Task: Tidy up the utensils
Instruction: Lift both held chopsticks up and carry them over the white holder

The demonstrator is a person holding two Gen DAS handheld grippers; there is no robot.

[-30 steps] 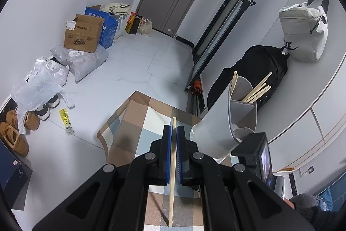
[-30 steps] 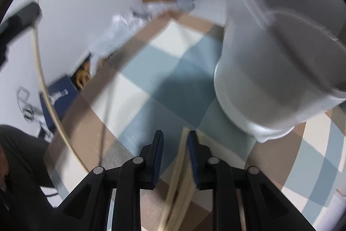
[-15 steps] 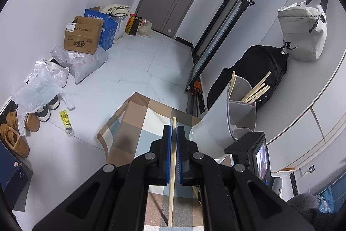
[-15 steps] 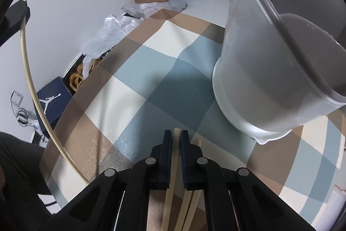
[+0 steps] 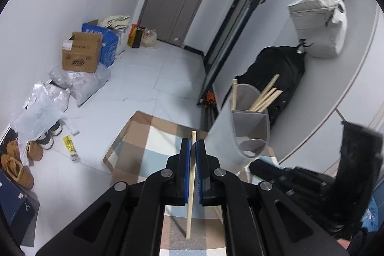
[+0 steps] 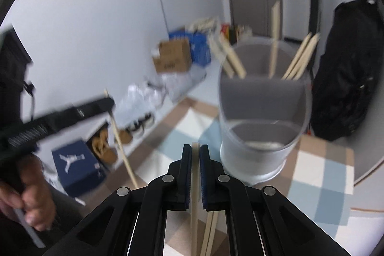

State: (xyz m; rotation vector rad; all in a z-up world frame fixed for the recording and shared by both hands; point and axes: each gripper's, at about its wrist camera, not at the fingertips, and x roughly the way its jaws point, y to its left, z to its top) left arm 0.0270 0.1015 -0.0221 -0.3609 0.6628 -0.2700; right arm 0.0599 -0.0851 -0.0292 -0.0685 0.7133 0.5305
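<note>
My left gripper (image 5: 193, 148) is shut on a pale wooden chopstick (image 5: 191, 191) that stands between its blue pads, above the checked table (image 5: 144, 136). My right gripper (image 6: 195, 151) is shut on another chopstick (image 6: 194, 203), lifted above the table (image 6: 321, 174). A translucent grey divided holder (image 6: 261, 116) stands just ahead and to the right of it, with several chopsticks (image 6: 300, 56) leaning in its far compartments. In the left wrist view the same holder (image 5: 242, 121) rises right of my left gripper. More chopsticks (image 6: 211, 229) lie on the table under my right gripper.
The left gripper with its chopstick (image 6: 120, 136) and the hand (image 6: 28, 193) holding it show at the left of the right wrist view. Beyond the table, cardboard boxes (image 5: 81, 52), plastic bags (image 5: 45, 102) and shoes (image 5: 16, 164) line the floor. A black backpack (image 6: 345, 73) sits behind the holder.
My right gripper shut on a chopstick lying on the table and rose with it, so the holder's open top now shows. My left gripper drifted only slightly, still gripping its chopstick.
</note>
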